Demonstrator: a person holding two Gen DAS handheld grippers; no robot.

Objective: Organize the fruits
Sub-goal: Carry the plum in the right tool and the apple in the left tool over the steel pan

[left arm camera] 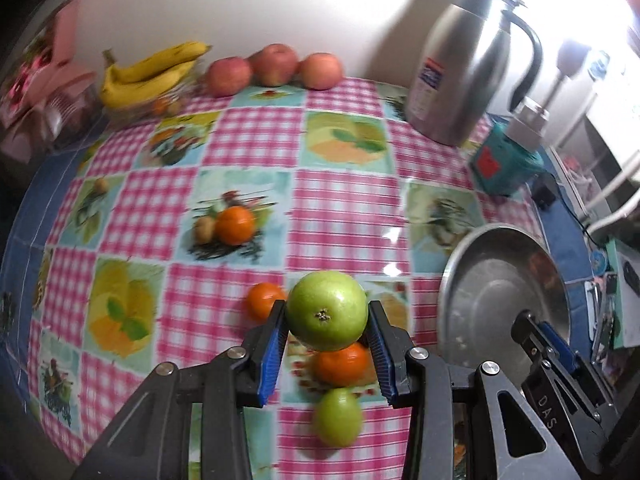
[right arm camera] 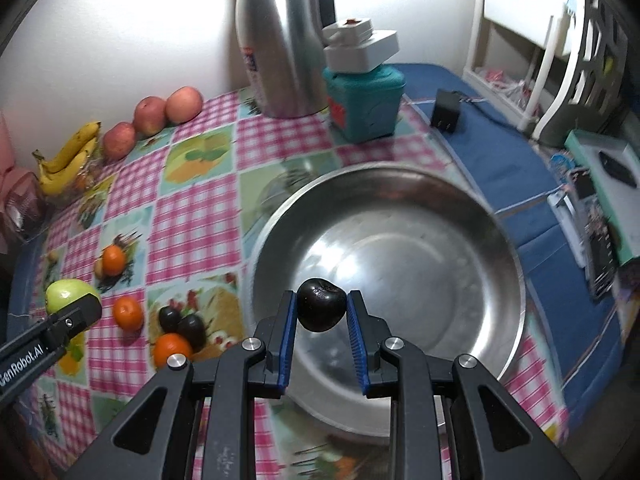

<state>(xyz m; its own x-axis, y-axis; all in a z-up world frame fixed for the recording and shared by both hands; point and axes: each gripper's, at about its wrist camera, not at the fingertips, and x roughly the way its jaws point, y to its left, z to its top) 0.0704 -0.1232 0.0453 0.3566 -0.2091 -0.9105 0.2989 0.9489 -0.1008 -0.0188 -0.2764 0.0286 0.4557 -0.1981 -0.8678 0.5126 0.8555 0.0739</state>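
My left gripper point(left arm camera: 327, 316) is shut on a green round fruit point(left arm camera: 327, 310), held above the checked tablecloth. Under it on the cloth lie an orange point(left arm camera: 340, 364) and a second green fruit point(left arm camera: 338, 416); two more oranges point(left arm camera: 264, 300) point(left arm camera: 236, 224) lie farther off. My right gripper point(right arm camera: 322, 312) is shut on a dark plum point(right arm camera: 322, 304), over the near part of the steel bowl point(right arm camera: 400, 240). Two dark plums point(right arm camera: 182, 324) and oranges point(right arm camera: 128, 312) point(right arm camera: 172, 350) lie left of the bowl. In the left wrist view the bowl point(left arm camera: 500, 280) is at the right.
Bananas point(left arm camera: 152, 72) and three red apples point(left arm camera: 276, 64) line the back wall. A steel jug point(right arm camera: 280, 48) and a teal box point(right arm camera: 364, 100) stand behind the bowl. A black charger point(right arm camera: 446, 114), a white rack and small boxes are at the right, on blue cloth.
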